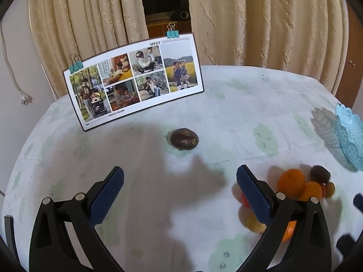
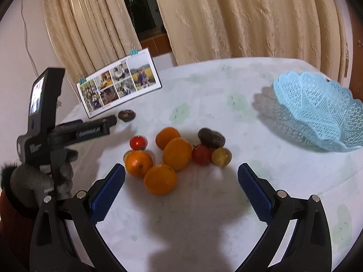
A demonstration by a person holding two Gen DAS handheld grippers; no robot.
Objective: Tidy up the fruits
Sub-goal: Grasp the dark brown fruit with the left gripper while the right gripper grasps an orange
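My left gripper hung over the table with its fingers spread wide and nothing between them, aimed at the lone dark fruit lying by itself just in front of the photo board. My right gripper was also spread wide and empty, facing the pile of fruit: oranges, two small red ones, a yellowish one and a second dark one, all touching or nearly so. The blue basket stood well apart to the right of the pile and looked empty.

To do this step well, I judged I should centre the dark fruit between the left fingers before closing, come down low enough to catch it at its widest part, and squeeze gently, since a round fruit could roll or squirt out. The right side would do better taking an outer orange first, so as not to scatter its neighbours.

The right wrist view showed the whole basket, the full pile and my gloved hand on the left tool; the left view showed only the basket's edge, and its own right finger hid part of the pile.
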